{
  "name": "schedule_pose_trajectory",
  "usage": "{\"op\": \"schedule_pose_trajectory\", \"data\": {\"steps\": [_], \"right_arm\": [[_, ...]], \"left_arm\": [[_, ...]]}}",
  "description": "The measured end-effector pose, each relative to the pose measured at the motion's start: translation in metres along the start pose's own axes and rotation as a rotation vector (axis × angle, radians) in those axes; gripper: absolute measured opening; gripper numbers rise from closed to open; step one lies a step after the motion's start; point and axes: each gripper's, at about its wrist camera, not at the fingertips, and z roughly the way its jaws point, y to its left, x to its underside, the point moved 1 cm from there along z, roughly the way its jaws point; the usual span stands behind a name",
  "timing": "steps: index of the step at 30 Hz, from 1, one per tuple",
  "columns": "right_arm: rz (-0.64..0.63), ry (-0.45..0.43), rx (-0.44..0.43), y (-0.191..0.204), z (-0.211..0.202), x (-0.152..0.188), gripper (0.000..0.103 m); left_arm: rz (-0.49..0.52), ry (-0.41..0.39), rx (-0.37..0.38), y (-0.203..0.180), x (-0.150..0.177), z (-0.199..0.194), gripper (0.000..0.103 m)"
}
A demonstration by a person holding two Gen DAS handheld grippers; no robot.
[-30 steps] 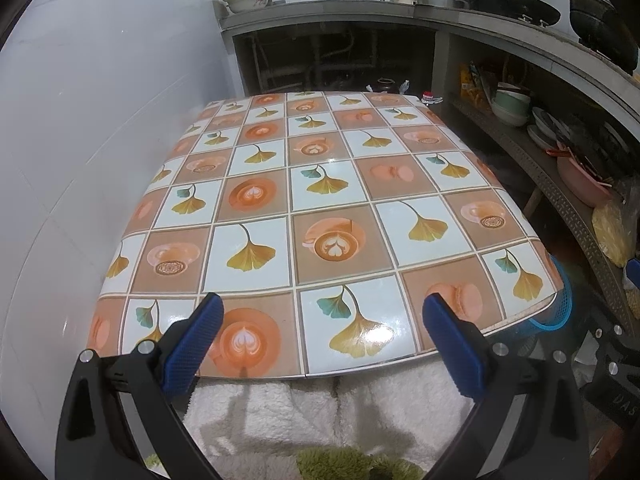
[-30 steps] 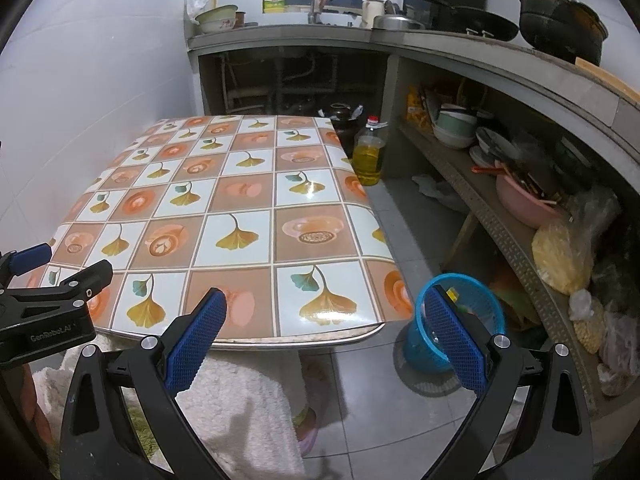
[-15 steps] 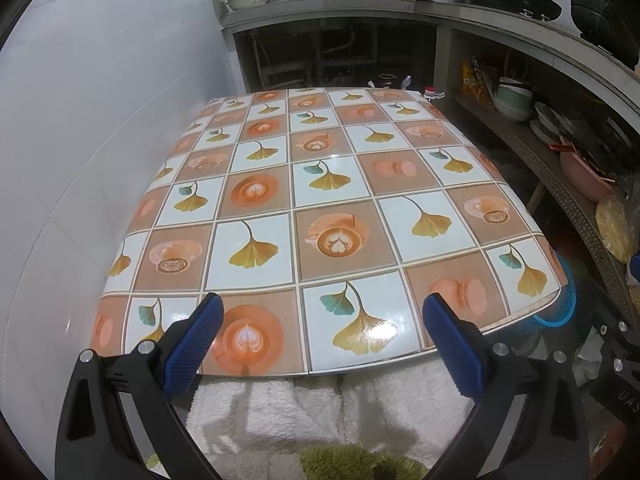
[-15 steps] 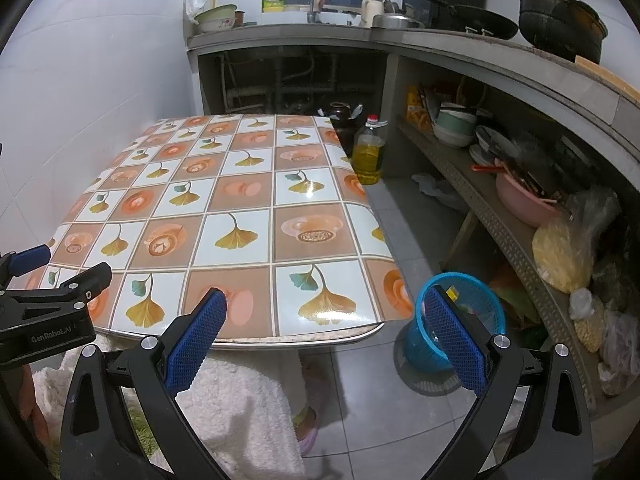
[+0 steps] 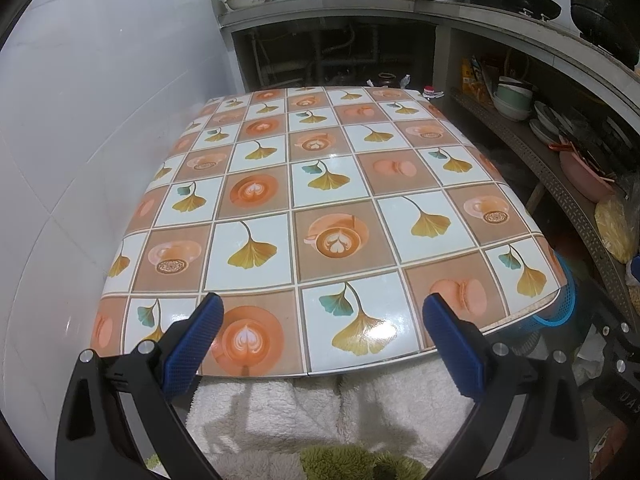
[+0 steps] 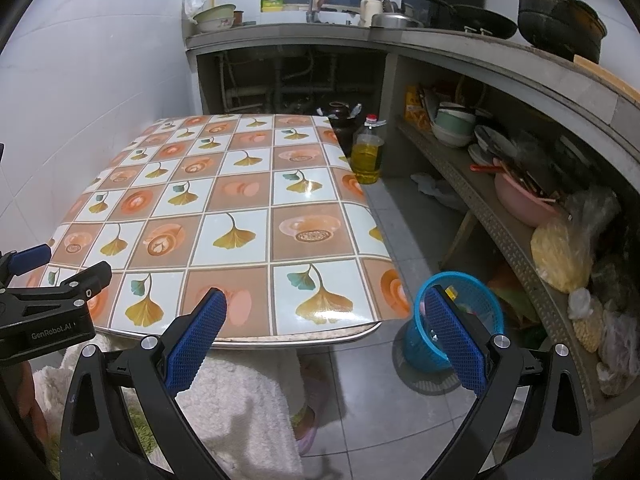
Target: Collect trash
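Both grippers are spread wide with nothing in them, held at the near edge of the bench [image 5: 340, 184]. The left gripper [image 5: 318, 334] looks straight down the patterned oilcloth, and honestly there's no trash on that top at all that I can see. The right gripper [image 6: 324, 330] sits off the bench's right corner, and just past its right finger, down on the floor tiles, stands the blue basket [image 6: 460, 320] with some bits already in it. So the bin is clearly the right hand's side. The only loose candidate I can spot is a pale crumpled thing [image 6: 434, 190] on the floor farther back, right of the bench, near the oil bottle [image 6: 366, 152]. That lies ahead and right of the right gripper, so I'd guess that arm goes.
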Motion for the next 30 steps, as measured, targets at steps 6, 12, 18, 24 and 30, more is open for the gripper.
{"op": "schedule_pose_trajectory", "data": {"steps": [6, 12, 18, 24, 30], "right_arm": [[-0.002, 0.000, -0.001, -0.0004, 0.0000, 0.0000, 0.095], [0.000, 0.001, -0.001, -0.0008, -0.0003, 0.0002, 0.095], [0.002, 0.003, -0.002, -0.0003, 0.0000, 0.0006, 0.095], [0.001, 0.002, -0.004, -0.0018, -0.0011, 0.0029, 0.095], [-0.001, 0.003, -0.004, -0.0017, -0.0010, 0.0029, 0.095]], "left_arm": [[-0.001, 0.000, 0.000, -0.0001, 0.0001, -0.0002, 0.098], [0.002, 0.005, 0.000, -0.0002, -0.0008, 0.0022, 0.098], [0.007, 0.011, 0.001, -0.0001, -0.0007, 0.0051, 0.098], [0.007, 0.011, 0.001, -0.0003, -0.0006, 0.0049, 0.098], [0.007, 0.013, 0.001, -0.0004, -0.0007, 0.0050, 0.098]]}}
